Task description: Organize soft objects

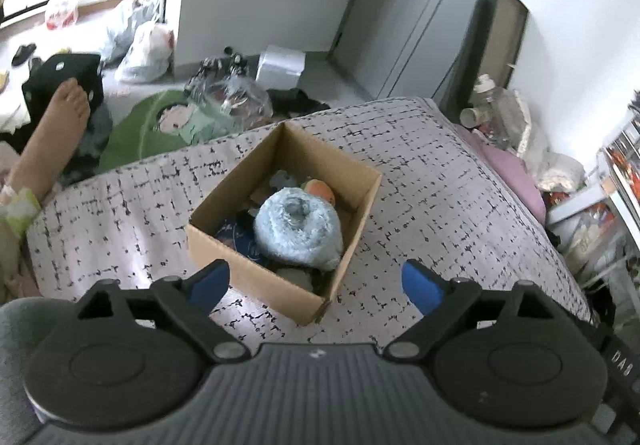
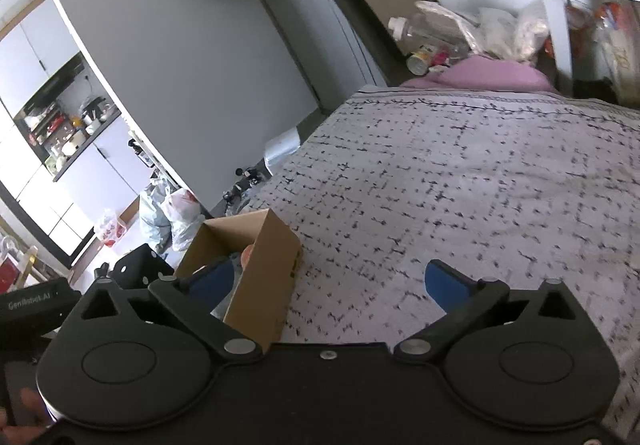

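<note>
An open cardboard box (image 1: 362, 187) stands on the bed's patterned grey cover (image 1: 440, 181). Inside it lies a pale blue fluffy ring-shaped soft thing (image 1: 298, 227) on top, an orange plush (image 1: 322, 191) behind it, and darker items underneath, partly hidden. My left gripper (image 1: 316, 285) hovers above the box's near corner, blue pads wide apart and empty. In the right wrist view the same box (image 2: 264, 277) sits at the lower left, and my right gripper (image 2: 332, 287) stands open and empty over the cover (image 2: 460, 185), its left finger (image 2: 212, 281) in front of the box's opening.
A person's bare foot (image 1: 68, 105) rests at the left by a green cushion (image 1: 132, 125). Plastic bags (image 1: 144, 49) and clutter lie on the floor beyond the bed. A pink pillow (image 2: 480, 75), bottles (image 2: 416, 29) and bags sit at the bed's head; shelves (image 1: 624, 181) stand on the right.
</note>
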`<state>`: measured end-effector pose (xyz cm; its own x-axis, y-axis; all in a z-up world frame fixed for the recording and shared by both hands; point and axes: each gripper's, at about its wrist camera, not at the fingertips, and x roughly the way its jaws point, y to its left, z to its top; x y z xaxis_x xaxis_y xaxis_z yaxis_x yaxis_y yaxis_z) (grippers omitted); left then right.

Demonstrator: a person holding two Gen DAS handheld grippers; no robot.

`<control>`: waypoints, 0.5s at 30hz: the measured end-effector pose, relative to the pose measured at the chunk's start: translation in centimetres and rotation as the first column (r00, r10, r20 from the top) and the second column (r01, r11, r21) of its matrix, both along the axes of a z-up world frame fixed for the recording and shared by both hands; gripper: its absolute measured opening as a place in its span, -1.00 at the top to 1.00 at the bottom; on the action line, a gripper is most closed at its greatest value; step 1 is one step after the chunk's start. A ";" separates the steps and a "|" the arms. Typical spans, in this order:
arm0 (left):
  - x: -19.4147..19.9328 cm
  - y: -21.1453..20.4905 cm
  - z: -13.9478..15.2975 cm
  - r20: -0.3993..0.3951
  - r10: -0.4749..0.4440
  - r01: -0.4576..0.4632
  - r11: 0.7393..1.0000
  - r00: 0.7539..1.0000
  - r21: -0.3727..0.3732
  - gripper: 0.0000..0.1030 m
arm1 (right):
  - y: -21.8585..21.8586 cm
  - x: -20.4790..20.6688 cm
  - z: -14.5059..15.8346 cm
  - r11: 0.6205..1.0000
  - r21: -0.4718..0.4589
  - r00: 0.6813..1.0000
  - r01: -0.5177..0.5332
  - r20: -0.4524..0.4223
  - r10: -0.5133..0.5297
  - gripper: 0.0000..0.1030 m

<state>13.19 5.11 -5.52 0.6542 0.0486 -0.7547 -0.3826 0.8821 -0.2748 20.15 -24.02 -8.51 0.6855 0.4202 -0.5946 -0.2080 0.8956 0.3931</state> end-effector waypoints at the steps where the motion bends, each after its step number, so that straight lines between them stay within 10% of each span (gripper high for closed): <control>1: -0.3 -0.3 0.2 0.002 -0.011 0.011 1.000 1.000 0.010 -0.81 | -0.2 -0.5 0.3 1.000 -0.006 1.000 0.005 0.004 -0.005 -0.99; 15: -4.5 -1.8 3.1 0.050 -0.097 0.097 0.995 0.994 0.005 -0.96 | -2.4 -5.8 3.3 0.999 -0.022 0.999 0.036 0.007 -0.036 -1.00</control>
<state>8.65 3.28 -2.45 0.6927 -0.0153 -0.7211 -0.2809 0.9151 -0.2892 14.33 -26.40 -5.20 0.7038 0.3819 -0.5989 -0.1775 0.9110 0.3723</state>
